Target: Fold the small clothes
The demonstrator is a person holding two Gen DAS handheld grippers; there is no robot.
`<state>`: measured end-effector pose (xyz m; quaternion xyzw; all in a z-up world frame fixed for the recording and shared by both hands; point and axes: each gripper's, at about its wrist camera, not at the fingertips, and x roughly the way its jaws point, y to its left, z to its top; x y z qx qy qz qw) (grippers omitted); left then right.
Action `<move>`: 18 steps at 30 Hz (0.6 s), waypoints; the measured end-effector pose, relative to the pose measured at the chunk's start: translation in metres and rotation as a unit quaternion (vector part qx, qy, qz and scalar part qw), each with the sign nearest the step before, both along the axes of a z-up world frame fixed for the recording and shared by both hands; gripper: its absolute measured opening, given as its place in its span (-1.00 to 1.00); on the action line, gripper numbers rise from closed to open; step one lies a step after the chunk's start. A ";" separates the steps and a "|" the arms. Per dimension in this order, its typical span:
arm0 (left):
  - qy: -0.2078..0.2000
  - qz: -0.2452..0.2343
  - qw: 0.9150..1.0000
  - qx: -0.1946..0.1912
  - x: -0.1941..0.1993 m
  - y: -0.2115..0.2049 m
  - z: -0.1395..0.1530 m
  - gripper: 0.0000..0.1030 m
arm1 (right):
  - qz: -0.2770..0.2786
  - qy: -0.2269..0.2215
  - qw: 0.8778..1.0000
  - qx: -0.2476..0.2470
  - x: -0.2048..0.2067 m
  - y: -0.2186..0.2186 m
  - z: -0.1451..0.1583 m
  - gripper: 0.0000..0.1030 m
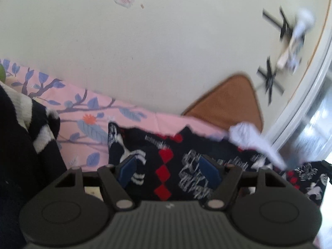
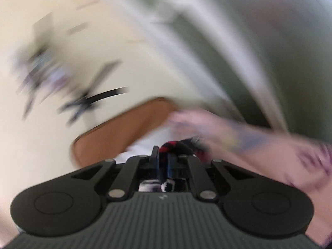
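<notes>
A small black garment point(image 1: 178, 161) with red diamonds and white print lies on a pink floral sheet point(image 1: 83, 112). My left gripper point(image 1: 169, 166) is open just above it, blue pads point(image 1: 127, 169) spread apart over the cloth. In the blurred right wrist view, my right gripper point(image 2: 164, 161) is shut on a bunched edge of the same black and red garment point(image 2: 178, 145), lifted above the pink sheet point(image 2: 238, 137). A white cloth piece point(image 1: 253, 141) hangs at the garment's far right corner.
A black and white striped knit point(image 1: 27, 120) lies at the left. A brown mat point(image 1: 230, 101) lies on the cream floor point(image 1: 145, 51). A white and black object point(image 1: 290, 41) lies on the floor at the right near a white frame point(image 1: 307, 95).
</notes>
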<state>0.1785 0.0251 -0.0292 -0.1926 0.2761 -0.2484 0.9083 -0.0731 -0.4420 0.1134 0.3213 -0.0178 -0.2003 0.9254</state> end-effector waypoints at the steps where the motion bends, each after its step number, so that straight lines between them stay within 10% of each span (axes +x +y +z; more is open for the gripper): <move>1: -0.003 0.003 1.000 -0.014 -0.001 0.005 0.003 0.33 | 0.018 0.009 0.999 -0.051 0.013 0.024 0.021 -0.81; 7: -0.017 0.041 0.998 -0.055 0.000 0.035 0.017 0.36 | 0.133 0.064 0.942 -0.302 0.123 0.175 0.072 -0.74; 13: 0.010 0.058 0.996 -0.072 0.014 0.050 0.011 0.37 | 0.306 0.286 0.771 -0.480 0.216 0.291 -0.044 -0.44; 15: 0.015 0.052 0.996 -0.069 0.015 0.047 0.009 0.37 | 0.293 0.268 0.776 -0.491 0.200 0.289 -0.054 -0.24; 18: 0.020 0.033 0.997 -0.061 0.014 0.038 0.007 0.37 | 0.305 0.234 0.827 -0.411 0.162 0.254 -0.035 -0.10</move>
